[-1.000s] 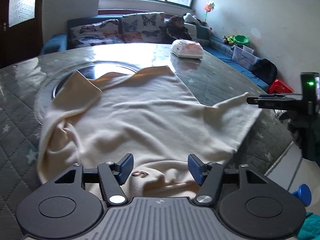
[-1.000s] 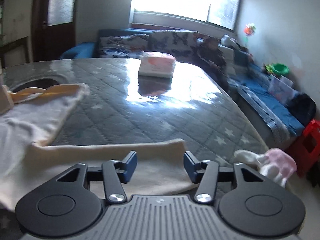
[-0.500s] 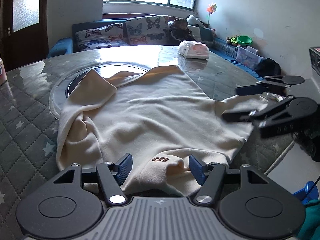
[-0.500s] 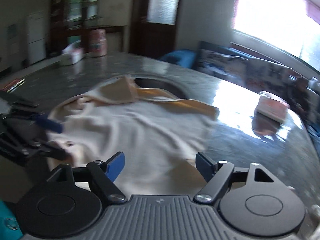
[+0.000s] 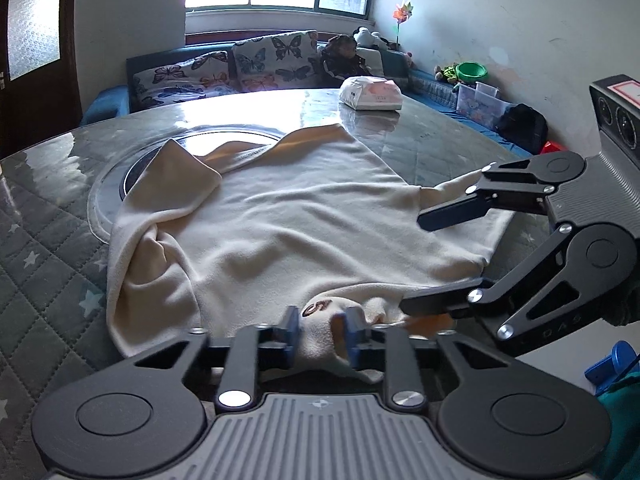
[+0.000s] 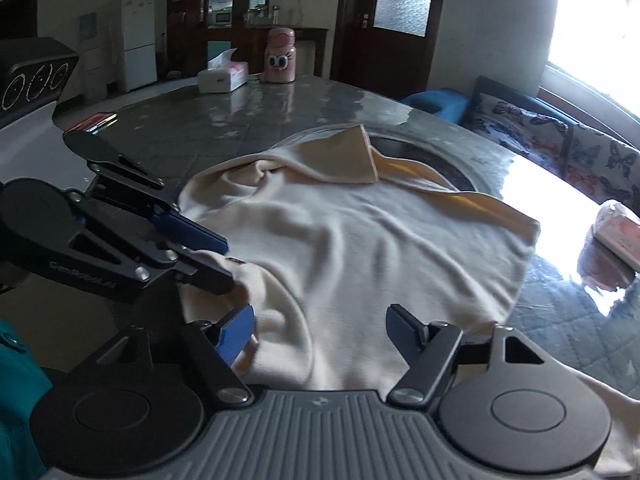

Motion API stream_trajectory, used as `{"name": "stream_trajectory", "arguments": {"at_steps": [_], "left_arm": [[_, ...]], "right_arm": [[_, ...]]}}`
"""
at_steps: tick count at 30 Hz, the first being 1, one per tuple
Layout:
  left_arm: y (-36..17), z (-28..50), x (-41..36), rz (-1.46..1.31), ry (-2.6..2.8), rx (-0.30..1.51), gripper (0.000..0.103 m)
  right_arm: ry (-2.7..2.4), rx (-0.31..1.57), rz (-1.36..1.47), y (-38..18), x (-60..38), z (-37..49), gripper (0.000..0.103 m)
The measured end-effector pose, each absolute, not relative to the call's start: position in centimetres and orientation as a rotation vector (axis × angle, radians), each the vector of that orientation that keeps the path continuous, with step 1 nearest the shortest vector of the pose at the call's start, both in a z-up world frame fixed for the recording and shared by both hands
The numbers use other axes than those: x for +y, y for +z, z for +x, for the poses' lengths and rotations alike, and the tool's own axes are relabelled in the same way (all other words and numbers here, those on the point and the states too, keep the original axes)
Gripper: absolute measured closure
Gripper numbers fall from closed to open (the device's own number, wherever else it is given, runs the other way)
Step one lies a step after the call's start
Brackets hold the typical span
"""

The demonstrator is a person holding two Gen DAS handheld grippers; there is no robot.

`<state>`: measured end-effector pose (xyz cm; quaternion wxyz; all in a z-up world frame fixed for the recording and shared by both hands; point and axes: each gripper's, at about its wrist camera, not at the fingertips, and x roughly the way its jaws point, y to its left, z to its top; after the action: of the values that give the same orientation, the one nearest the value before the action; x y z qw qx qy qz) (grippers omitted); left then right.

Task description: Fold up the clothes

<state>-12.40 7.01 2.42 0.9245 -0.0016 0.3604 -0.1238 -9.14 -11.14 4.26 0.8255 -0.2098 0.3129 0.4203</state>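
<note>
- Cream garment (image 5: 304, 220) lay spread over the near part of the round bench (image 5: 52, 208), one sleeve folded back toward the bench's middle.
- We saw the left hand-held gripper (image 5: 322, 334) at the garment's near hem; its jaws had just been closing, and its blue pads (image 5: 291, 330) pinched a fold of cloth bearing a small brown mark.
- We saw the right hand-held gripper (image 6: 320, 330) with its jaws standing apart above the cloth and nothing pressed between them; they had just been narrowing a little.
- From the left wrist, the right hand-held gripper (image 5: 420, 264) came in from the right edge, one finger above the hem, the other low beside the pinched fold.
- Only the right wrist view showed the far side of the bench: a tissue box (image 6: 222, 76) and a pink bottle (image 6: 281, 55), well apart from the garment.
- Only the left wrist view showed the wipes pack (image 5: 370, 94) whole, beyond the garment's far corner.
- Bare bench surface lay on the left and behind the garment; its right hem hung at the bench's edge.
</note>
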Motion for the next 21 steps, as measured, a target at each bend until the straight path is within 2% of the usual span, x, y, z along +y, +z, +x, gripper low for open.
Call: {"name": "stream_trajectory", "arguments": {"at_steps": [2, 7, 12, 13, 16, 21], "left_arm": [[2.6, -12.5, 7.2, -0.007, -0.249, 0.729, 0.094], [3.4, -12.6, 7.5, -0.019, -0.246, 0.701, 0.096], [3.8, -12.8, 7.4, -0.025, -0.258, 0.689, 0.097], [3.9, -12.9, 7.3, -0.026, -0.262, 0.687, 0.097], [4.0, -13.2, 7.3, -0.020, -0.278, 0.685, 0.097], [3.2, -13.5, 7.3, -0.006, -0.294, 0.727, 0.097]], "right_arm": [[0.904, 0.674, -0.453, 4.0, -10.8, -9.2, 0.039], [0.915, 0.685, -0.471, 3.4, -10.1, -9.2, 0.047], [0.941, 0.684, -0.481, 3.2, -9.8, -9.2, 0.067], [0.947, 0.681, -0.485, 3.2, -9.8, -9.3, 0.075], [0.962, 0.683, -0.496, 3.2, -9.8, -9.4, 0.088], [1.000, 0.704, -0.511, 3.0, -10.3, -9.7, 0.089]]}}
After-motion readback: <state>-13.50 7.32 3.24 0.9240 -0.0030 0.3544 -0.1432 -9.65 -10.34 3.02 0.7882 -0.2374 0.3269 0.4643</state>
